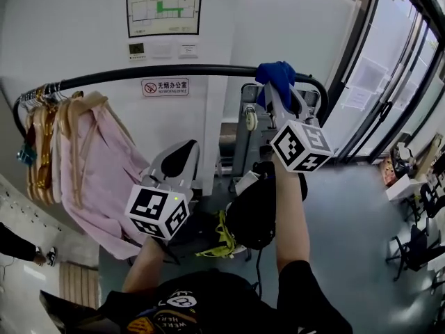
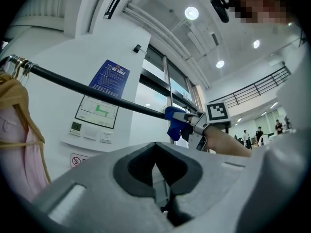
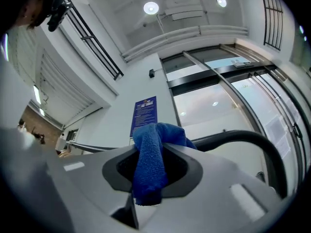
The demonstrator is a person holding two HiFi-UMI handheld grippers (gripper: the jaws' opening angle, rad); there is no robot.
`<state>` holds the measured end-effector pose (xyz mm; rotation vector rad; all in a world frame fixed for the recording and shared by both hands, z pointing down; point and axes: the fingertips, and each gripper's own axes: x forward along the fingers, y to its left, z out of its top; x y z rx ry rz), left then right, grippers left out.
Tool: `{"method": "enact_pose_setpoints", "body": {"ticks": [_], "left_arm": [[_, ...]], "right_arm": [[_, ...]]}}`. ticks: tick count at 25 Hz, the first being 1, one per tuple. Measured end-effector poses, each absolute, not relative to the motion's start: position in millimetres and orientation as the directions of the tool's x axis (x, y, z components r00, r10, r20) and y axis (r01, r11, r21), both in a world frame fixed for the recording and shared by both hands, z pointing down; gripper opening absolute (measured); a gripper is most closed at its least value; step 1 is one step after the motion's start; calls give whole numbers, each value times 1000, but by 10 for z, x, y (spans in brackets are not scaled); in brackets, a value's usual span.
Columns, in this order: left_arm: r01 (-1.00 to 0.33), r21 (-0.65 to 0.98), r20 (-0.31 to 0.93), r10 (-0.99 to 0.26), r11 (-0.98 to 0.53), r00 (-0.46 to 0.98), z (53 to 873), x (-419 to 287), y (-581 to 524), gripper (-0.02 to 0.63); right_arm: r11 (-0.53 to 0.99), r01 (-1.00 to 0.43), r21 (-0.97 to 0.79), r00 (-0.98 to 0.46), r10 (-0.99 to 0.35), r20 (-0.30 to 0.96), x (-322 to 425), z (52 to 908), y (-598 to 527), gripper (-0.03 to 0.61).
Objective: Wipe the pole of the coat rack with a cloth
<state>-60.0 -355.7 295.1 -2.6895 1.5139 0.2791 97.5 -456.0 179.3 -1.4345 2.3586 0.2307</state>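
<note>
Dark shirt [image 1: 201,305] filled the bottom of the head view, its printed front cut off by the frame edge, and both bare forearms rose out of it. Below the right elbow a black rounded mass and a yellow-green item [image 1: 221,241] lay on the floor; what they were could not be told. A grey machine [image 1: 247,127] against the wall was half covered by the right gripper [image 1: 275,92] and its marker cube.

The right forearm stretched upward, nearly straight. The right gripper was clamped on a blue cloth [image 1: 275,74], which bunched out of the jaws and pressed against the black pole [image 1: 174,71] of the coat rack, close to where the pole bent downward at its right end. In the right gripper view the cloth [image 3: 149,159] hung through the jaw opening with the pole [image 3: 243,141] curving behind it.

The left arm was bent and held lower. The left gripper [image 1: 179,155] pointed up, well below the pole, its jaws pressed together on nothing [image 2: 156,176]. From its view the pole [image 2: 97,92] ran across to the cloth [image 2: 174,123].

Wooden hangers [image 1: 42,134] crowded the pole's left end, with a pink garment [image 1: 104,179] hanging just beside the left gripper. On the wall behind were a no-smoking sign [image 1: 165,86], a floor-plan poster [image 1: 164,11] and a blue notice [image 2: 110,79]. Glass doors [image 1: 389,82] stood to the right.
</note>
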Motion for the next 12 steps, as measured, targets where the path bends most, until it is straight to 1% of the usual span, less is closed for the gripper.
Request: {"method": "enact_pose_setpoints", "body": {"ticks": [5,8,12], "left_arm": [[-898,63,-191,-888,-435,417,2918,-1019,-3446,4],[-927,72,-199,-916,-369,349,2921,-1334,-3359,3],[-952,88,-202,-941,-295,273,2939,-1683,-3251,3]], "right_arm": [[552,-833,26,-510,-750,-420,62,1801,-4450,80],[613,-786,80,-587,-700,-407,-498,1814,-4367,80],[690,-716,107,-672,-641,-371,-1138,1843,-4281,80]]}}
